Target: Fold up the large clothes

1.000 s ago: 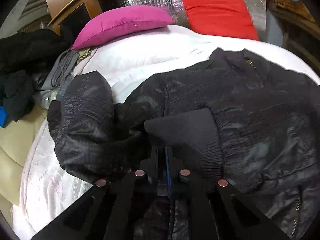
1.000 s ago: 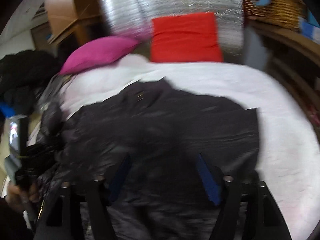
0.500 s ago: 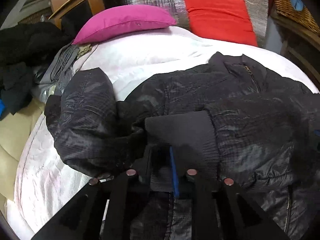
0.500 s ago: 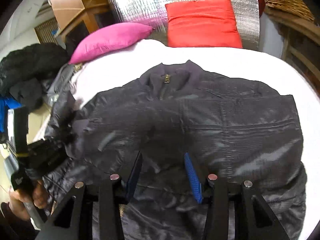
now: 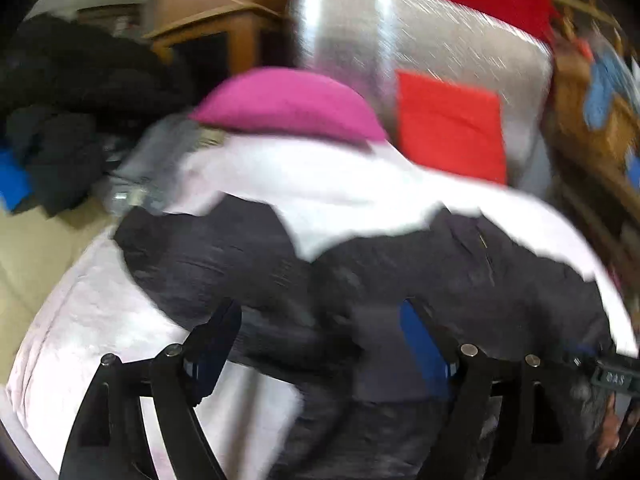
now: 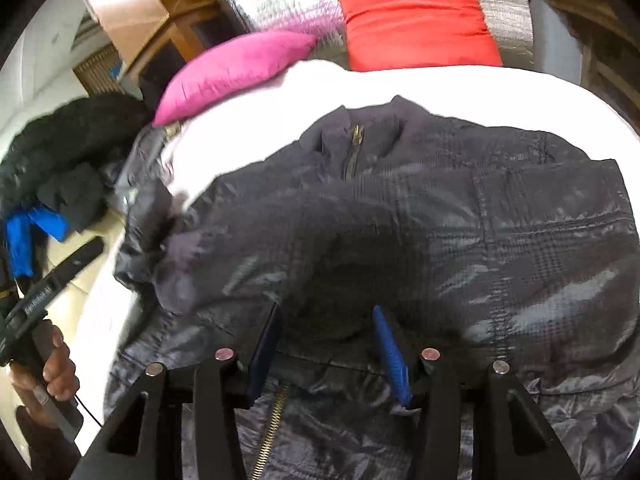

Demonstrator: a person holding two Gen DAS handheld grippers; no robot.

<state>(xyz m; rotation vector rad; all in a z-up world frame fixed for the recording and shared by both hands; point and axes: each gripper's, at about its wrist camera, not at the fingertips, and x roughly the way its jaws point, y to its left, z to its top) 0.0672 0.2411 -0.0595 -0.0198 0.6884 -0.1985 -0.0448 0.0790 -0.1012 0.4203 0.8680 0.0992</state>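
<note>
A dark shiny jacket (image 6: pixel 460 232) lies front up on the white bed (image 6: pixel 360 92), zip and collar toward the pillows. Its left sleeve (image 5: pixel 208 264) is folded in over the body, with the ribbed cuff (image 5: pixel 380 344) lying near the front. My left gripper (image 5: pixel 320 336) is open and empty above that cuff; the view is motion-blurred. My right gripper (image 6: pixel 326 340) is open and empty, low over the jacket's lower front near the zip. The left gripper's handle and the hand show at the left edge of the right wrist view (image 6: pixel 44 296).
A magenta pillow (image 6: pixel 236 68) and a red pillow (image 6: pixel 416 20) lean against a silver padded headboard (image 5: pixel 420 44). A pile of dark and blue clothes (image 6: pixel 56 168) lies left of the bed. Wooden furniture (image 5: pixel 216 28) stands behind; a wicker shelf (image 5: pixel 592 92) stands right.
My left gripper has opened, let go of the sleeve cuff and pulled back, swinging quickly. The right gripper stays open and has settled lower over the jacket front.
</note>
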